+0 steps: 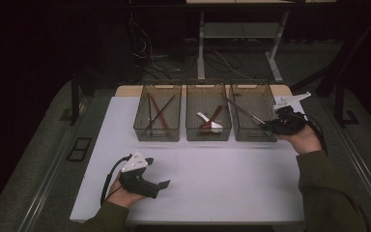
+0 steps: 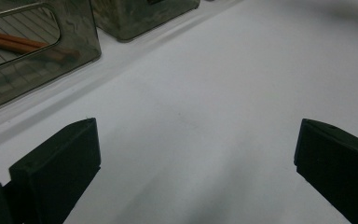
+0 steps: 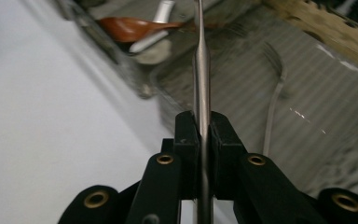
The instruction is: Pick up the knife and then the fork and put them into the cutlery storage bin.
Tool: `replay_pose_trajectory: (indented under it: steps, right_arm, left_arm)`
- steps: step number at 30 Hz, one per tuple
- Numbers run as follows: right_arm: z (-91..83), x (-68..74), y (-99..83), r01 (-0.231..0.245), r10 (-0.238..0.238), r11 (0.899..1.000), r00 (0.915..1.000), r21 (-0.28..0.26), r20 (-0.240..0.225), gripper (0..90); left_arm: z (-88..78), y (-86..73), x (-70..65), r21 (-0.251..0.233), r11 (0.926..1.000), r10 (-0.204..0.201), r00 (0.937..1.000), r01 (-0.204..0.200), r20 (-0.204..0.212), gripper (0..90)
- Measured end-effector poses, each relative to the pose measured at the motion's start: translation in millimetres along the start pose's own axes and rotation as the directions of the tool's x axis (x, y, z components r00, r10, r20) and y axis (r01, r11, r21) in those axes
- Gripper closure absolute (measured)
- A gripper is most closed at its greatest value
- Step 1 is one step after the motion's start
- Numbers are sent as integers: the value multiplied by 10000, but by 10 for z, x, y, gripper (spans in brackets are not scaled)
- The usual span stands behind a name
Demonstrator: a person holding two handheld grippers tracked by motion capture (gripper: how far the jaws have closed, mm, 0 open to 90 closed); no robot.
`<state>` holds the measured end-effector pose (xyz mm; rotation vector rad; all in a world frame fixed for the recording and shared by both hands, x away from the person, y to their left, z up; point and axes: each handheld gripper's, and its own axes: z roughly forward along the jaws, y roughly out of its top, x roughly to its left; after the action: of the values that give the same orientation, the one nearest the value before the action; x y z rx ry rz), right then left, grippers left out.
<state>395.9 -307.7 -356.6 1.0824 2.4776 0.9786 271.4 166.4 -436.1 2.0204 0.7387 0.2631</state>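
Note:
My right gripper (image 1: 266, 125) is shut on the handle of a slim metal utensil (image 1: 244, 110). The utensil slants up and to the left over the right-hand bin (image 1: 254, 138). In the right gripper view the pads (image 3: 186, 128) of the gripper (image 3: 203, 126) pinch the utensil's handle (image 3: 202, 60); its far end is cut off. A metal fork (image 3: 274, 100) lies in the bin below it. My left gripper (image 1: 157, 172) rests at the table's front left, jaws wide open. Between the jaws of that gripper (image 2: 198, 140) there is nothing except bare white tabletop.
Three tinted bins stand in a row at the back of the white table (image 1: 212, 174). The left bin (image 1: 157, 136) holds brown chopsticks (image 1: 160, 113). The middle bin (image 1: 207, 137) holds a brown spoon (image 3: 126, 28) and a white spoon (image 3: 156, 23). A desk frame and cables stand beyond.

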Motion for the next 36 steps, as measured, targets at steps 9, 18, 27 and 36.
replay_pose_trajectory:
  steps: [9,18,27,36]
  right_arm:
    - [81,-295,90,-1099,1073,9937,9891,205,1011,827]
    - [343,-453,144,-1931,1796,9789,9690,669,1698,827]
    - [574,-466,171,-2166,1753,9633,9549,1587,2397,827]
    - [694,-441,162,-2002,1422,9552,9564,2181,2551,821]
  left_arm:
    - [21,2,-20,96,9999,127,9999,-128,74,0]
    - [40,0,-39,210,9996,207,9997,-209,119,0]
    - [46,-3,-47,301,9993,223,9996,-228,175,0]
    - [59,-6,-54,405,9989,239,9994,-249,234,0]
